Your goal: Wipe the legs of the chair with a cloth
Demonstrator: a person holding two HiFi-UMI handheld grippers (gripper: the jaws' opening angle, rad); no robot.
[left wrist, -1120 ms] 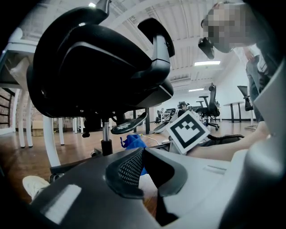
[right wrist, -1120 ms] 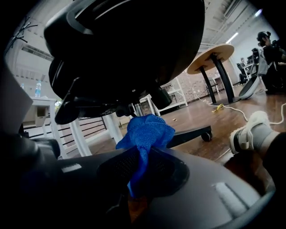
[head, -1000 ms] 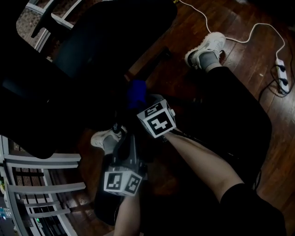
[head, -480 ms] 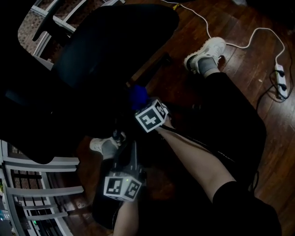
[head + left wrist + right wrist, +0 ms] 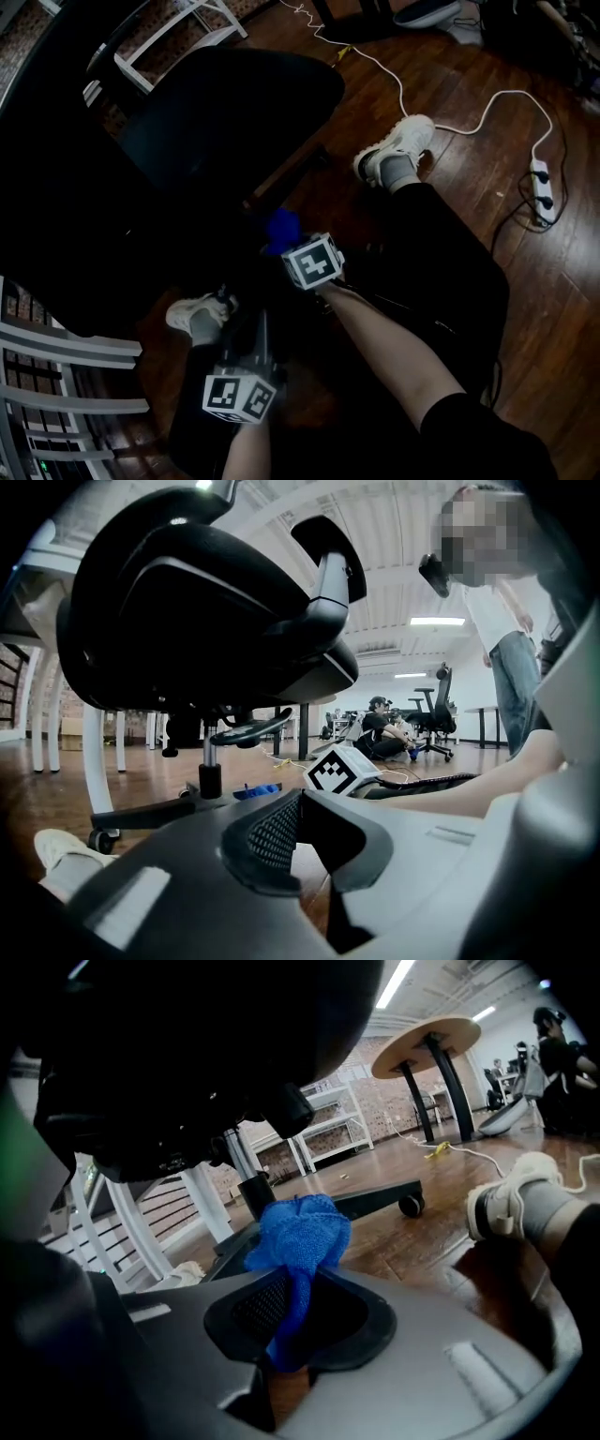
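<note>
Right gripper [image 5: 291, 1333] shifted; its view shows clamped cloth [image 5: 300, 1234].

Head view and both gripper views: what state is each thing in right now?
Black office chair: upright on its wheeled base.
Right claw: shut on the blue terry cloth.
Blue terry cloth: bunched, sticking out past the claw tips near the chair base.
Left claw: shut, nothing between.
White power strip: flat on the wooden floor.

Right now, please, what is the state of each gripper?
Left gripper: closed, nothing between its jaws.
Right gripper: closed on the blue cloth.
</note>
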